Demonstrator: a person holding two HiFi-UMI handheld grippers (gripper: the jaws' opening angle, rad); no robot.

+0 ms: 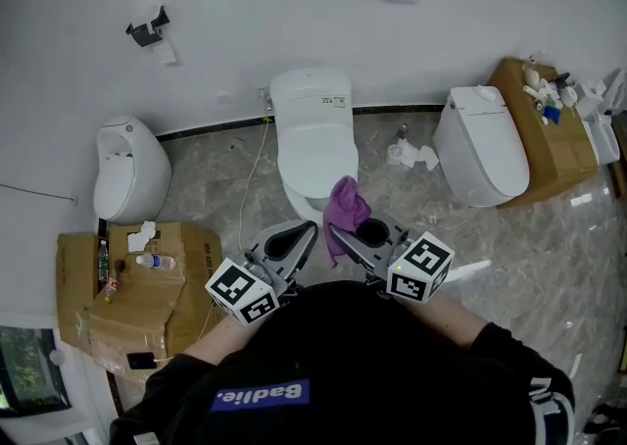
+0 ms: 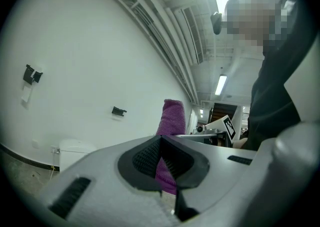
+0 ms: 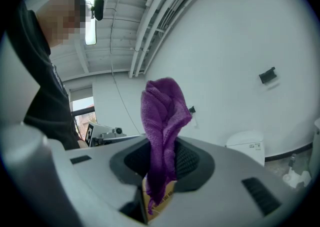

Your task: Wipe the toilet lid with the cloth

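Note:
In the head view the white toilet (image 1: pixel 313 134) stands against the back wall with its lid (image 1: pixel 316 151) down. My right gripper (image 1: pixel 333 230) is held just in front of the bowl, shut on a purple cloth (image 1: pixel 346 206) that stands up out of its jaws and also hangs below them. From the right gripper view the cloth (image 3: pixel 162 121) rises between the dark pads (image 3: pixel 189 163). My left gripper (image 1: pixel 313 227) is close beside it, jaws together with nothing between them. The left gripper view shows the cloth (image 2: pixel 171 116) just behind the left gripper (image 2: pixel 160 139).
A white floor fixture (image 1: pixel 127 169) stands at the left and a second toilet (image 1: pixel 485 144) at the right. Cardboard boxes (image 1: pixel 137 286) with a bottle lie front left. A box of supplies (image 1: pixel 549 129) sits far right. Paper rolls (image 1: pixel 407 152) lie on the marble floor.

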